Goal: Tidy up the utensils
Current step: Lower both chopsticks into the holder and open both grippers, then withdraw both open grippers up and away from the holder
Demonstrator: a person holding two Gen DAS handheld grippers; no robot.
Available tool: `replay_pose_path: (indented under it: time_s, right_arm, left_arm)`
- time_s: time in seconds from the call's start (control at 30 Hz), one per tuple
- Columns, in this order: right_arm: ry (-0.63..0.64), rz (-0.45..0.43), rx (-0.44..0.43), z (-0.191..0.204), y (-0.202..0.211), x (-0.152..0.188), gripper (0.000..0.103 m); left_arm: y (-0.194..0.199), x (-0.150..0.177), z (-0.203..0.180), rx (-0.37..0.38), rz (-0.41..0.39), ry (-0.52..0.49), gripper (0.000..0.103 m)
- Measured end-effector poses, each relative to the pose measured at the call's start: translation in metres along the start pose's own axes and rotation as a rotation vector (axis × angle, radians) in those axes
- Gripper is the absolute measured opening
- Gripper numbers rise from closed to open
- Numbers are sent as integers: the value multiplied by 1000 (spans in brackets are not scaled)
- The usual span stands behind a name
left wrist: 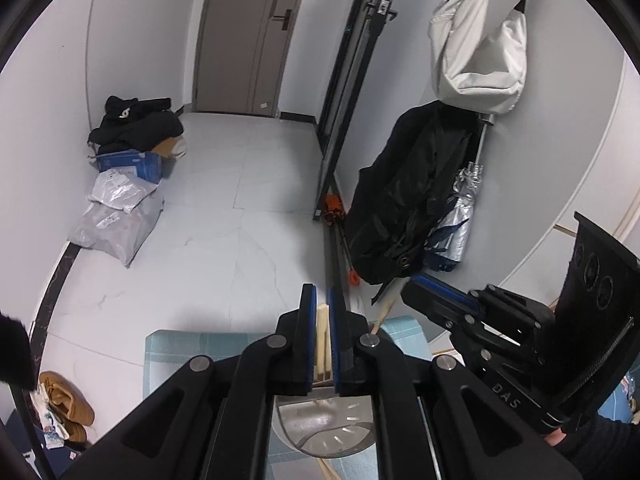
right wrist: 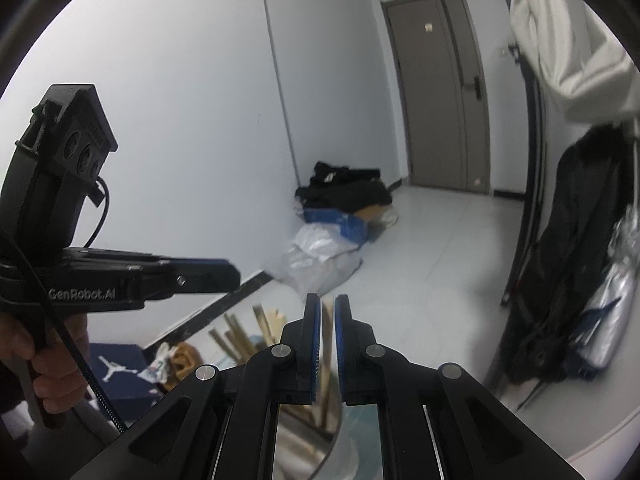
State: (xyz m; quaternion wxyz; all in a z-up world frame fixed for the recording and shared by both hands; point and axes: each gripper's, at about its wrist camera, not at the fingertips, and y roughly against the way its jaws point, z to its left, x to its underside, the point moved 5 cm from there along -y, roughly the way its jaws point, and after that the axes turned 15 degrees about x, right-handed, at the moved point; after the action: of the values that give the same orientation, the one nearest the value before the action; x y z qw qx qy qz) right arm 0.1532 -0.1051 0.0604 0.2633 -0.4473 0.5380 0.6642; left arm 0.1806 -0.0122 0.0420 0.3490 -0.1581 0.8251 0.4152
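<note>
My left gripper [left wrist: 322,308] is shut on pale wooden chopsticks [left wrist: 322,340], holding them over a metal utensil holder [left wrist: 324,424] that stands on a light blue checked cloth [left wrist: 200,344]. My right gripper [right wrist: 327,312] is shut on a thin wooden stick [right wrist: 327,360], right above the same metal holder [right wrist: 304,436], where several wooden chopsticks [right wrist: 236,336] stand. In the left wrist view the right gripper [left wrist: 424,284] sits to the right, holding a white-tipped utensil [left wrist: 390,300]. The left gripper [right wrist: 224,272] shows at the left of the right wrist view.
A tiled floor stretches to a brown door [left wrist: 244,36]. Black clothes, a blue box [left wrist: 132,164] and plastic bags [left wrist: 116,216] lie by the left wall. A black coat [left wrist: 404,200], a white bag [left wrist: 480,40] and a silver umbrella [left wrist: 456,224] hang at right. Shoes [left wrist: 68,404] lie lower left.
</note>
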Motion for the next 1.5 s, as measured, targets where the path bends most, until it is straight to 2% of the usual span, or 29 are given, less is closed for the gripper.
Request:
replay_pose_path:
  time_s: [0.13, 0.23, 0.27, 0.3, 0.33, 0.37, 0.4, 0.43, 0.53, 0.63, 0.7, 0.77, 0.93, 1.07, 1.1, 1.17, 1.37, 1.5]
  right_arm:
    - [-41, 32, -24, -5, -1, 5, 8]
    - [-77, 45, -19, -11, 2, 5, 12]
    - [-85, 47, -19, -13, 4, 5, 15]
    - [-96, 48, -10, -15, 7, 5, 17]
    - [-105, 46, 3, -17, 11, 5, 26]
    - [-112, 43, 9, -19, 13, 4, 34]
    - [-123, 37, 13, -21, 17, 4, 35]
    - [-132, 34, 15, -22, 23, 4, 35]
    - [-156, 38, 26, -22, 35, 4, 50]
    - [-165, 30, 26, -19, 52, 5, 53]
    - [-165, 24, 34, -15, 62, 5, 57]
    - [-159, 18, 57, -11, 72, 7, 66]
    - [-145, -3, 88, -1, 95, 12, 70]
    - [-142, -21, 100, 5, 114, 17, 72]
    - [-142, -27, 105, 6, 119, 19, 73]
    - [-143, -32, 114, 9, 127, 22, 84]
    - [-135, -87, 144, 18, 151, 35, 100]
    - [-128, -124, 153, 24, 164, 46, 103]
  left_arm:
    - [8, 3, 6, -40, -7, 35, 9]
    - [16, 6, 7, -80, -23, 44, 18]
    - [21, 7, 6, -93, -36, 46, 26]
    - [25, 8, 5, -101, -49, 49, 39]
    - [29, 9, 5, -110, -60, 52, 47]
    - [35, 10, 4, -124, -82, 57, 60]
    - [41, 11, 3, -136, -106, 62, 68]
    - [45, 11, 3, -146, -121, 66, 69]
    - [57, 14, -3, -164, -149, 78, 70]
    - [67, 18, -12, -179, -168, 72, 74]
    - [74, 23, -20, -193, -191, 61, 82]
    - [81, 27, -25, -208, -211, 50, 83]
    - [93, 39, -34, -236, -236, 40, 86]
    - [100, 49, -40, -252, -265, 32, 93]
    - [102, 51, -42, -256, -276, 34, 94]
    - [104, 57, -46, -264, -285, 25, 94]
    - [111, 73, -53, -270, -301, 6, 95]
    - [114, 84, -55, -269, -303, 1, 95]
